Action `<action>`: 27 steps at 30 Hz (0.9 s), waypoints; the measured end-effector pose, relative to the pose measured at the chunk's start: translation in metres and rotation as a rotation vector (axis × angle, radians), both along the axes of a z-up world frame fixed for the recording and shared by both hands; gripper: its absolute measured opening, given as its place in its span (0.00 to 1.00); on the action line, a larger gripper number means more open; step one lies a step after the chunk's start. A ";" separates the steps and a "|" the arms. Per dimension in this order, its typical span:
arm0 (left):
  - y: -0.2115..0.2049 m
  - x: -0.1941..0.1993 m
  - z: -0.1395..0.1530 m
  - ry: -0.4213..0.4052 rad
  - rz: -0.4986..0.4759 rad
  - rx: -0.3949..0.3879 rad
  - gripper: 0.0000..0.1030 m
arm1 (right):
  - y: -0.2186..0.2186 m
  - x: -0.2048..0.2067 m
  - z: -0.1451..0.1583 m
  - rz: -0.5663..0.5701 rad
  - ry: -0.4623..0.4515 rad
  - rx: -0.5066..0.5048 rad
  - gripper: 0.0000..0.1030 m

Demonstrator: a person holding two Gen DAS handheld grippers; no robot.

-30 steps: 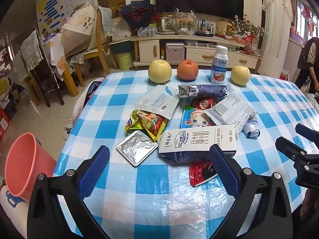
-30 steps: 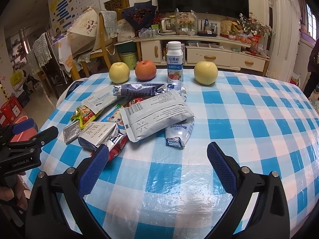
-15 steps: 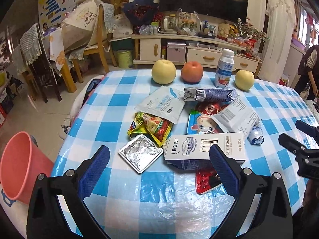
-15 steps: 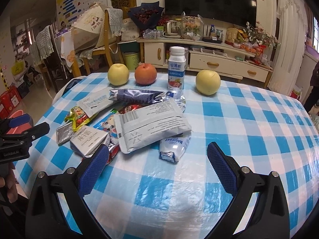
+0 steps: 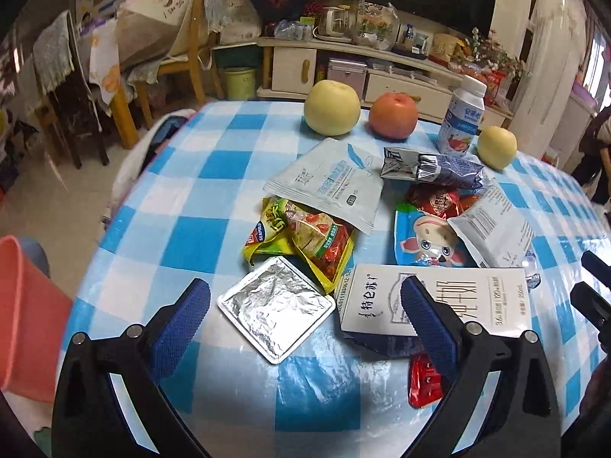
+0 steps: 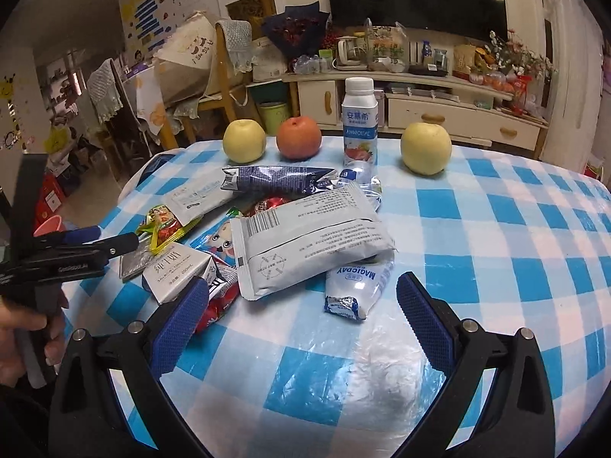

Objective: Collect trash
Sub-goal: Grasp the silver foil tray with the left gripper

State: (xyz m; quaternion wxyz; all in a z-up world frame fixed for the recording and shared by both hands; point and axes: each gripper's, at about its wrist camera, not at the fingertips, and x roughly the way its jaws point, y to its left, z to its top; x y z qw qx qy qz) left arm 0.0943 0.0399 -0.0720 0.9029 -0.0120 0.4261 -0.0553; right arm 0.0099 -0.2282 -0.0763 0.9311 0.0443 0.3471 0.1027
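Observation:
A heap of trash lies on the blue-checked table: a foil tray, a flattened milk carton, a yellow snack wrapper, grey pouches and a dark blue wrapper. My left gripper is open, hovering just above the foil tray. My right gripper is open and empty above the table, near a small white pouch and a large grey bag. A pink bin stands left of the table.
Two yellow apples, a red apple and a yogurt bottle stand at the table's far edge. Chairs and a cabinet stand beyond. The left gripper also shows in the right wrist view.
Both grippers moved forward and lower toward the trash heap; the left one now hovers over the foil tray. Both stay open.

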 end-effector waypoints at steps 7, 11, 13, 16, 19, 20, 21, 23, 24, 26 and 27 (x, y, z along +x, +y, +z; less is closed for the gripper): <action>0.019 0.015 -0.021 0.041 0.043 -0.039 0.96 | 0.000 0.010 -0.007 0.014 0.037 0.027 0.96; 0.021 0.021 -0.036 0.087 0.023 -0.050 0.95 | 0.006 0.014 -0.010 0.032 0.049 0.022 0.96; 0.026 0.022 -0.040 0.092 0.026 -0.062 0.95 | 0.009 0.015 -0.013 0.043 0.056 0.022 0.96; 0.038 0.024 -0.042 0.094 0.060 -0.067 0.84 | 0.011 0.014 -0.014 0.052 0.060 0.017 0.96; 0.038 0.026 -0.040 0.091 0.066 -0.057 0.70 | 0.012 0.015 -0.015 0.052 0.064 0.019 0.96; 0.035 0.026 -0.041 0.091 0.056 -0.054 0.70 | 0.011 0.015 -0.016 0.051 0.067 0.022 0.96; 0.029 0.025 -0.041 0.091 0.032 -0.042 0.70 | 0.011 0.015 -0.016 0.050 0.070 0.025 0.96; 0.018 0.023 -0.041 0.077 0.003 -0.001 0.71 | 0.010 0.015 -0.017 0.048 0.073 0.028 0.96; 0.014 0.022 -0.041 0.067 0.003 0.020 0.72 | 0.010 0.015 -0.017 0.047 0.073 0.029 0.96; 0.015 0.023 -0.041 0.073 0.008 0.008 0.75 | 0.010 0.015 -0.017 0.046 0.072 0.031 0.96; 0.016 0.024 -0.043 0.083 0.014 -0.008 0.81 | 0.010 0.016 -0.017 0.047 0.073 0.030 0.96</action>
